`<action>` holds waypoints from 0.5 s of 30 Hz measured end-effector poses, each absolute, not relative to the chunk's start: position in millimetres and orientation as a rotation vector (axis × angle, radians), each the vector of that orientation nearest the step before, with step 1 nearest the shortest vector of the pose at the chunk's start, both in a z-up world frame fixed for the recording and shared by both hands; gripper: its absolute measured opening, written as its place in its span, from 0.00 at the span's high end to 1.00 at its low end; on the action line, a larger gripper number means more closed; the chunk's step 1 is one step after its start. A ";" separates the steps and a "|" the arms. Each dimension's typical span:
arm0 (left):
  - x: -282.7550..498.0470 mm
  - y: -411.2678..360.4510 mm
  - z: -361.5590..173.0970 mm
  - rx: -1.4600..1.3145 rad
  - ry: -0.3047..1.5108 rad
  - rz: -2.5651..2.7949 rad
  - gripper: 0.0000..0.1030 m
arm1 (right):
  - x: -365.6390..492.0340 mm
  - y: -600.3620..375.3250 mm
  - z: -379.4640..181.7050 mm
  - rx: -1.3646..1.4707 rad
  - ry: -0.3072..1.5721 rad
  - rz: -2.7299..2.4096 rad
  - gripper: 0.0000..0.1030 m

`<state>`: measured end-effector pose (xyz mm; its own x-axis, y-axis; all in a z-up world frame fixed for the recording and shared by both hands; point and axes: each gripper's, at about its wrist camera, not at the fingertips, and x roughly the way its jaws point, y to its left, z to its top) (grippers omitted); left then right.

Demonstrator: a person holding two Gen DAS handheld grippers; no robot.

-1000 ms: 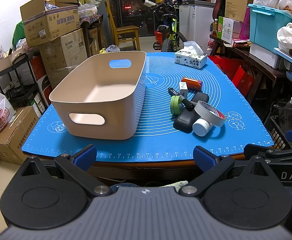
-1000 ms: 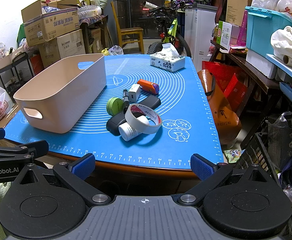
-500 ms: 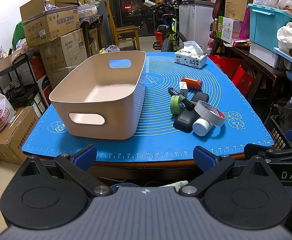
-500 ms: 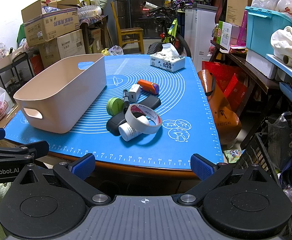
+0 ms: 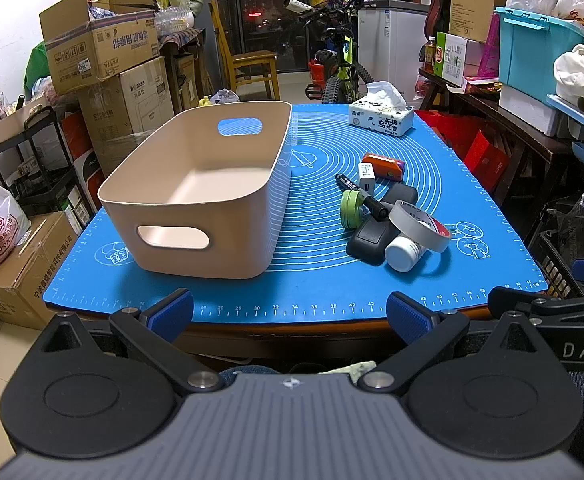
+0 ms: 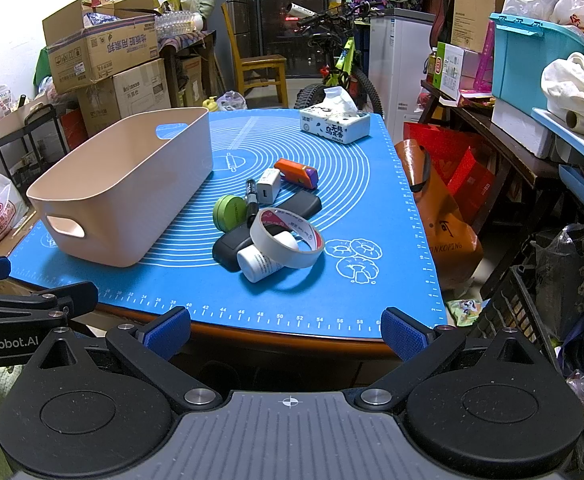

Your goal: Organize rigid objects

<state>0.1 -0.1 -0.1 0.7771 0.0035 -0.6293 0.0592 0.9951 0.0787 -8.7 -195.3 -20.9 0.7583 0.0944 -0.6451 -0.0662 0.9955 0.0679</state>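
An empty beige bin [image 5: 196,196] [image 6: 128,188] stands on the left of the blue mat [image 5: 315,280]. To its right lies a pile: a tape roll [image 5: 419,226] [image 6: 288,242] over a white bottle [image 5: 403,254] [image 6: 262,264], a black case [image 5: 375,228] [image 6: 268,224], a green tin [image 5: 351,208] [image 6: 228,213], a black marker [image 5: 361,196] [image 6: 251,200], a white charger [image 5: 366,176] [image 6: 268,191] and an orange-purple item [image 5: 383,165] [image 6: 296,172]. My left gripper [image 5: 290,314] and right gripper [image 6: 286,332] are open and empty, short of the table's front edge.
A tissue box [image 5: 380,118] [image 6: 335,122] sits at the mat's far end. Cardboard boxes [image 5: 100,48] stack at the left, shelves with a teal crate [image 5: 539,60] at the right. A chair [image 5: 252,64] and bicycle [image 5: 339,68] stand behind the table.
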 end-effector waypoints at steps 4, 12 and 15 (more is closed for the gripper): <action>0.1 -0.1 -0.1 0.096 0.680 -0.030 0.02 | -8.7 -195.2 -20.8 0.043 0.705 0.088 0.03; -0.5 -0.4 0.0 0.099 0.677 -0.025 0.02 | -8.5 -194.6 -20.5 0.041 0.705 0.087 0.03; -1.9 0.0 -1.6 0.100 0.674 -0.023 0.02 | -8.8 -194.4 -20.1 0.040 0.704 0.086 0.03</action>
